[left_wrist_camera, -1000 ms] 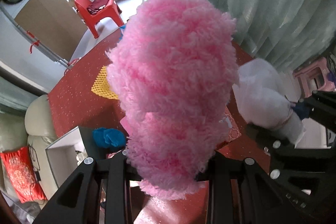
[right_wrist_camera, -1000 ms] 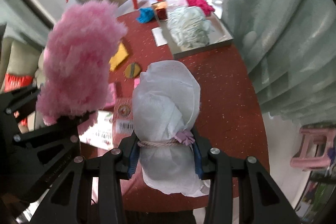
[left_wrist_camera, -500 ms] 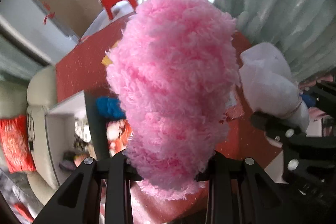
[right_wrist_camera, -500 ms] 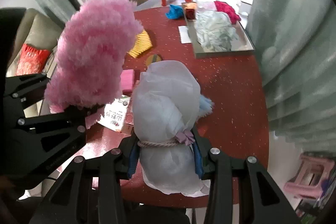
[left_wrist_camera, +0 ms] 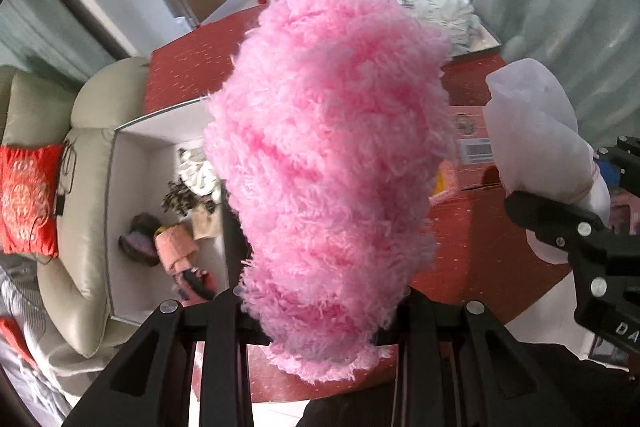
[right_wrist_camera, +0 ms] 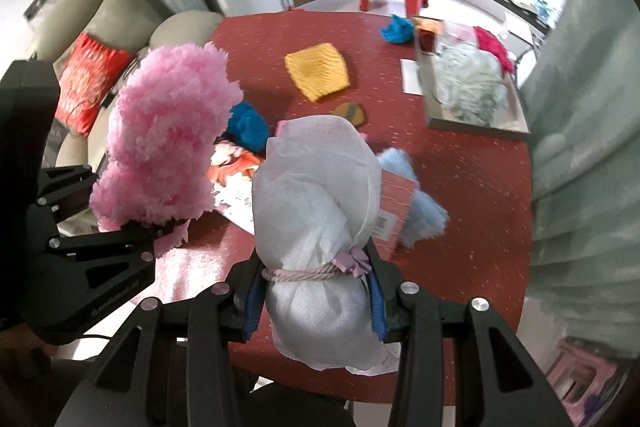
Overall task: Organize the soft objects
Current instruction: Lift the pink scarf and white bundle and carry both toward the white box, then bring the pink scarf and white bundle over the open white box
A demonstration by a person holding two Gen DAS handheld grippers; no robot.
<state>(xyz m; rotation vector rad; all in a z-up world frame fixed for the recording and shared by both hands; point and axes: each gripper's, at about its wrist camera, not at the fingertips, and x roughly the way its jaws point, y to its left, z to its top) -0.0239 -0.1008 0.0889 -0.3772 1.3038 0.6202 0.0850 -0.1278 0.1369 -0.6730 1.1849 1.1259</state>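
Standing lengthwise along jaws (both clamped): pink fluffy bundle [left_wrist_camera: 332, 163]; white pouch [right_wrist_camera: 320, 223].

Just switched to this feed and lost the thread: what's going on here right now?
A person is sorting soft things with two handheld grippers. The left gripper is shut on a fluffy pink duster; the right gripper is shut on a white tied pouch. Both are held above the red table, with a white box open at the left.
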